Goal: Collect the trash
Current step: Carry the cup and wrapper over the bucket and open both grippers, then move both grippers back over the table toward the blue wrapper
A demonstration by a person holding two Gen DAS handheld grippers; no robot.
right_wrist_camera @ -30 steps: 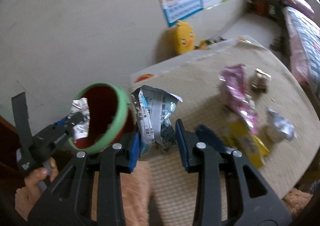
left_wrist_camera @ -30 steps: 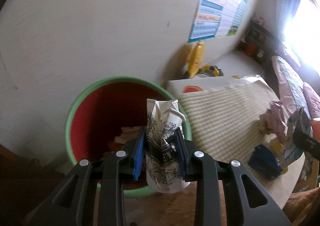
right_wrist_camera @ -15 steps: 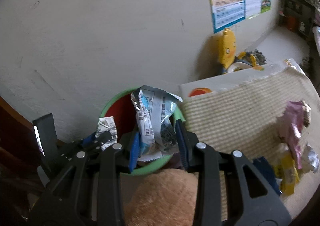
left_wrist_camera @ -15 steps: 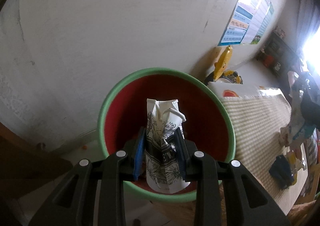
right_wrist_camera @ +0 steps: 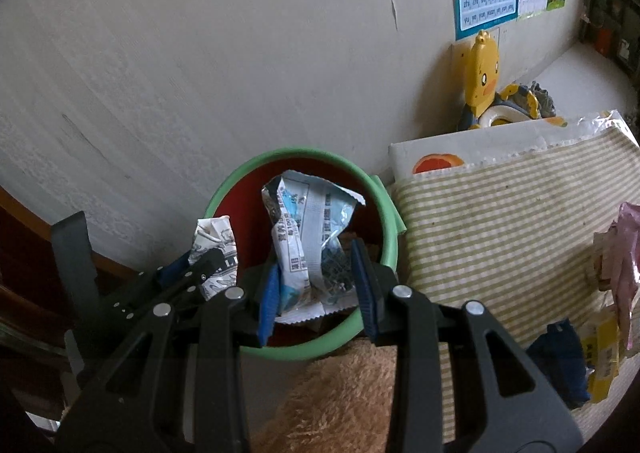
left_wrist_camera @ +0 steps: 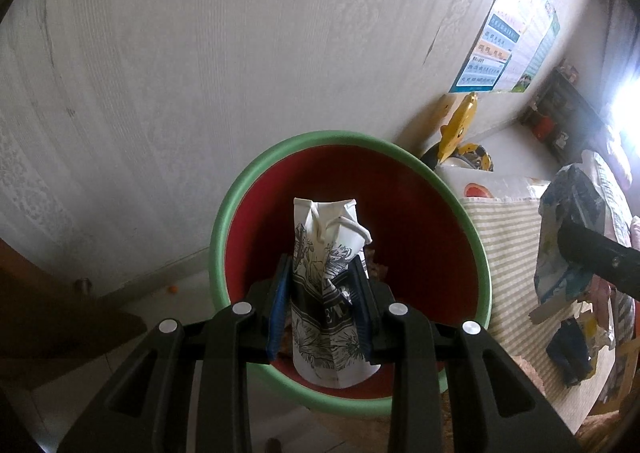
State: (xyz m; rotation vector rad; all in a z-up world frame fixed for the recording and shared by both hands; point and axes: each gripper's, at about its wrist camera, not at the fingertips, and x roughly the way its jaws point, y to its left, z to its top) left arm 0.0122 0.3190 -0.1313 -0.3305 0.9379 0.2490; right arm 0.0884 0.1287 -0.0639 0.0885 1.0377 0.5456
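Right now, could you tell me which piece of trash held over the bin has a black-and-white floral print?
The crumpled paper cup in the left gripper; the right gripper holds a silvery-blue snack wrapper.

Daylight floods in from the far right, blowing out to white glare in the left wrist view; the wall [left_wrist_camera: 240, 73] is evenly lit; near corners fall into shadow; fisheye bending curves the edges; both views are sharp.

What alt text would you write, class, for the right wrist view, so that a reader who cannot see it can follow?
The right tongs grip a crumpled blue-and-white wrapper over a green-rimmed red bin. On the left, the left tongs hold a crushed printed paper cup at the bin's edge; more wrappers lie on a striped mat.
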